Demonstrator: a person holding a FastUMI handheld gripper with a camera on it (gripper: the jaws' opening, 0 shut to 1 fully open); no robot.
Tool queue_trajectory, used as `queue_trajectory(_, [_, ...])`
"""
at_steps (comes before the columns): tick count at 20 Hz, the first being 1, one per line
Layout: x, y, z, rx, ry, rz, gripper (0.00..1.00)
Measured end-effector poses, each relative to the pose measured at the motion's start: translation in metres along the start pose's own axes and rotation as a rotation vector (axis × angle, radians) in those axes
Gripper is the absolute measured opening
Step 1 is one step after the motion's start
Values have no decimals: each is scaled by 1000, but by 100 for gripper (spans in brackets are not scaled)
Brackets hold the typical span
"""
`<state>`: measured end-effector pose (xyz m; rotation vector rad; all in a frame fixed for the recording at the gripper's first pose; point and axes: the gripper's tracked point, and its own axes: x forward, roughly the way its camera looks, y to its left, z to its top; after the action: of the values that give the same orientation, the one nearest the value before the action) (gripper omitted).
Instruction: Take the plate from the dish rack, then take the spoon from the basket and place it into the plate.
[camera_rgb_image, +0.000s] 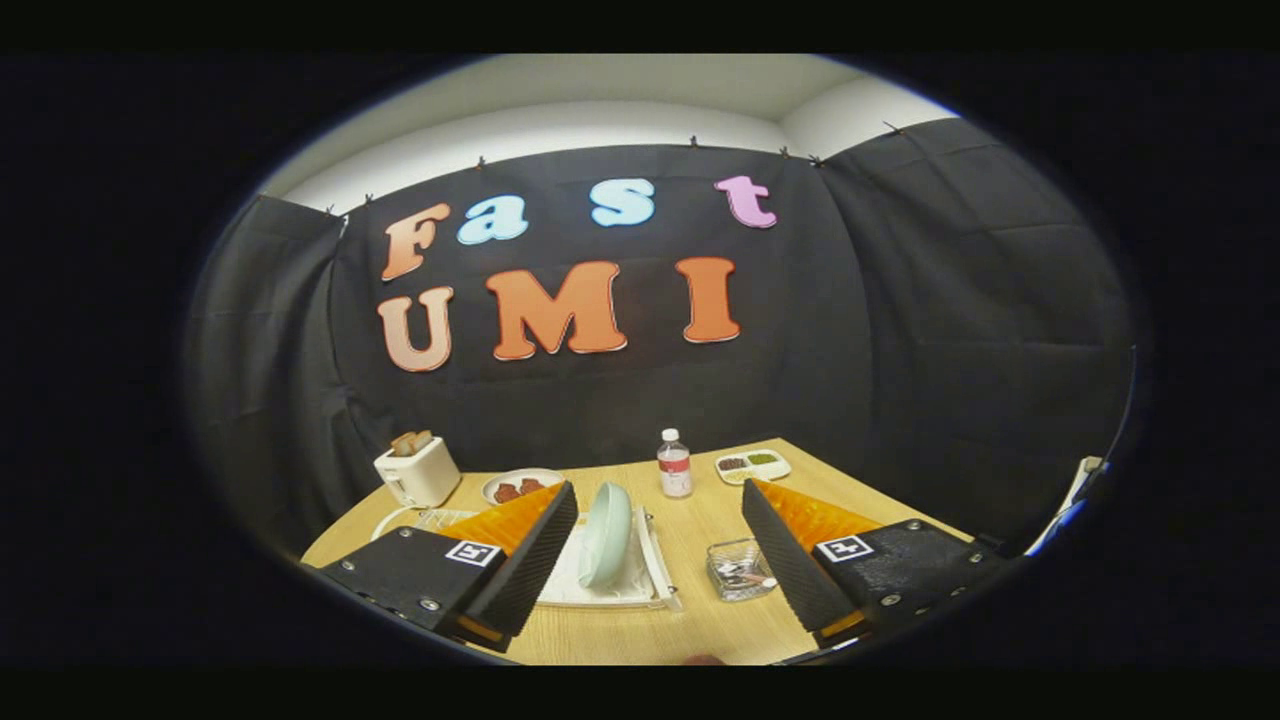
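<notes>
Fingers of the gripper (660, 560) are spread wide and hold nothing above the wooden table (700, 540). Between them the pale green plate (606, 533) stands on edge in the white dish rack (655, 565), with the clear basket (740, 570) holding the spoon (748, 574) just beside the right finger.

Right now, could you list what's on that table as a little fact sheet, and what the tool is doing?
tool: the tool is open, fingers wide apart, holding nothing
plate: pale green plate on edge in the dish rack, between the fingers
spoon: in the clear basket, beside the rack
beyond: toaster, bottle, dish of food, divided tray
surface: wooden table
</notes>
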<state>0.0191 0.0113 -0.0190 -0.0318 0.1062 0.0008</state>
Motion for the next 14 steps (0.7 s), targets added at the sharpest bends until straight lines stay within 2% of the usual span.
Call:
queue_trajectory(6, [43, 12, -27, -48, 111, -19, 99])
queue_trajectory(9, [64, 26, -46, -80, 192, 3, 99])
queue_trajectory(14, [98, 32, -77, -168, 283, -28, 99])
